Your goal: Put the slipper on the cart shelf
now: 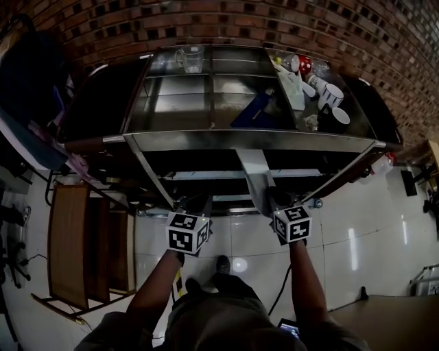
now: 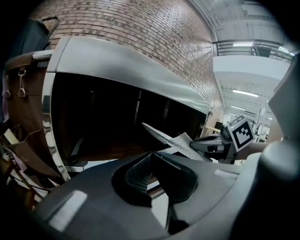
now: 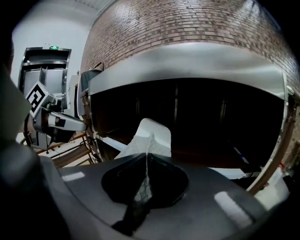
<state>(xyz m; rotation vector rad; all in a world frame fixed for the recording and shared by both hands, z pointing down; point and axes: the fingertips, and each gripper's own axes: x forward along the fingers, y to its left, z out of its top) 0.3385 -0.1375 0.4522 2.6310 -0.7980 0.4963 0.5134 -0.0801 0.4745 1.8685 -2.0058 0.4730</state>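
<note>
This is looking like a big commercial hall with a catering corner: a red-brown brick wall (image 1: 274, 20) is backing a stainless steel cart (image 1: 206, 140) carrying white ceramic mugs (image 1: 332, 94) and a clear glass jug (image 1: 191, 60), while glossy white floor tiles (image 1: 363, 226) are gleaming under a railed upper gallery (image 2: 255, 44).

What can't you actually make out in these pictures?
- Lower shelf: deep shadow in all three views; anything lying on it is unreadable.
- Slipper: head view, near end hidden behind the right gripper; whether it touches the shelf yet is unclear.
- Clutter beside the cups: head view, too small to name.
- Dark shape left of the cart: head view, dim and cut off by the edge.
</note>
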